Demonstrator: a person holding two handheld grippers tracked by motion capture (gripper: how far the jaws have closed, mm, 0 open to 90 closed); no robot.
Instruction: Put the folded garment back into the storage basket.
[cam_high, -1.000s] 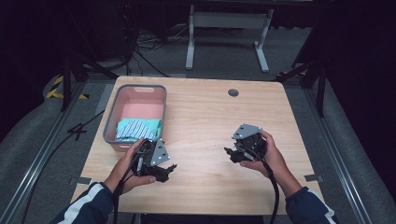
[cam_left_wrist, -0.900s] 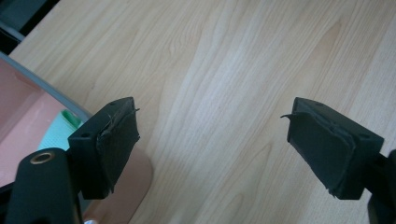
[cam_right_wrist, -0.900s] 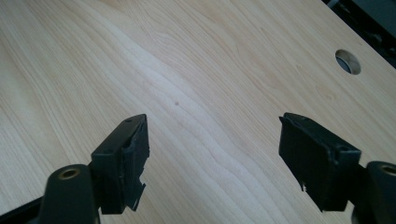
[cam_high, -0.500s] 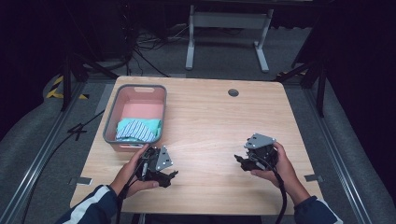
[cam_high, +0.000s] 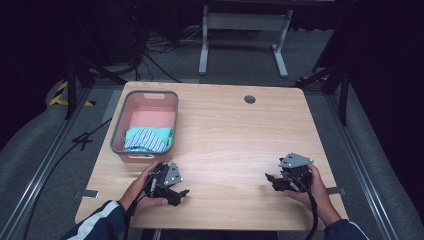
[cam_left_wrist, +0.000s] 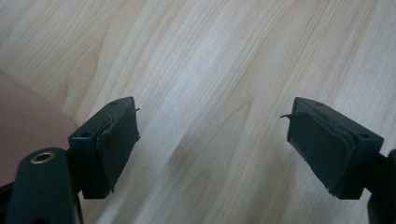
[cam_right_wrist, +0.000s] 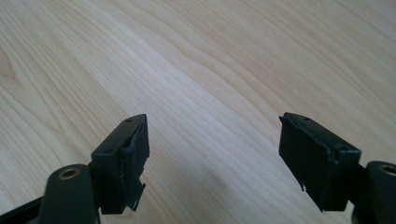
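My left gripper rests low over the wooden table near its front left, held in a hand with a striped sleeve. In the left gripper view its jaws stand wide apart around bare wood, so the left gripper is open and holds nothing. My right gripper sits near the front right edge, pointing left. The right gripper is open too, with wood grain alone between its pads.
A pink bin with a grey rim stands at the left of the table, just beyond the left gripper, holding folded teal and striped cloth. A round cable hole lies at the back. The bin's pink corner shows in the left gripper view.
Both hands have drawn back toward the table's front edge. The right gripper slid right and nearer the person; the left moved slightly nearer too. Both stayed open.
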